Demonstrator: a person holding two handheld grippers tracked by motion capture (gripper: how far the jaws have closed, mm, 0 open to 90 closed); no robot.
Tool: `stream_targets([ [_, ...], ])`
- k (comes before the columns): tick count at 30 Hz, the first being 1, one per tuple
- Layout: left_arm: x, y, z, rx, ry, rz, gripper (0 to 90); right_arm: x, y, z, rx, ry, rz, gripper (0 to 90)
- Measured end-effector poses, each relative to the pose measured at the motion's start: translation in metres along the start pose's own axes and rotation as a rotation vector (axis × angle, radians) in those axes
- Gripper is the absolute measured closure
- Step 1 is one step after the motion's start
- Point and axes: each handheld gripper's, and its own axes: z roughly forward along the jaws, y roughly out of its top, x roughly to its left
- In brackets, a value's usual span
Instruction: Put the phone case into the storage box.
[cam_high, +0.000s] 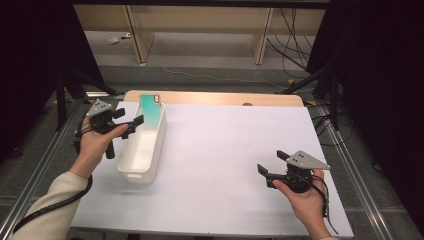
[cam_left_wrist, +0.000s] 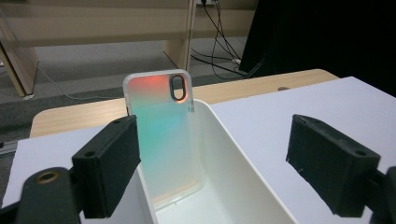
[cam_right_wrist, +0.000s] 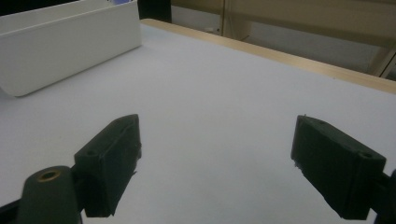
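White bin (cam_high: 143, 150) sits left of centre in the high view, long axis running up-frame; wide bare table (cam_high: 230, 150) to its right. Phone case (cam_high: 150, 112) stands upright at the bin's far end, camera cutout top; its lower edge is hidden by the wall. Left gripper (cam_high: 131, 120) just left of it, jaws spread wide, empty. Right gripper (cam_high: 270, 165) lower right, jaws wide apart, empty.
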Motion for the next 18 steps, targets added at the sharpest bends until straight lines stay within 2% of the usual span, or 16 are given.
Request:
stream_targets([
  [1, -0.001, 0.000, -0.001, -0.001, 0.002, 0.001, 16.4, 0.000, 0.000, 0.000, 0.000, -0.001, -0.001, 17.2],
  [2, -0.002, -0.001, -0.002, -0.002, -0.002, 0.002, 16.4, 0.000, -0.001, 0.002, -0.027, -0.003, 0.003, 17.2],
  [8, -0.005, -0.005, -0.004, -0.001, -0.004, 0.005, 16.4, 0.001, -0.001, 0.002, -0.028, -0.003, 0.003, 17.2],
  [9, -0.007, -0.006, -0.005, -0.001, -0.007, 0.007, 16.4, 0.001, -0.001, 0.003, -0.038, 0.010, 0.009, 17.2],
  [18, -0.013, -0.012, -0.012, -0.003, -0.031, 0.015, 16.4, 0.000, -0.001, 0.002, -0.035, 0.009, 0.003, 17.2],
])
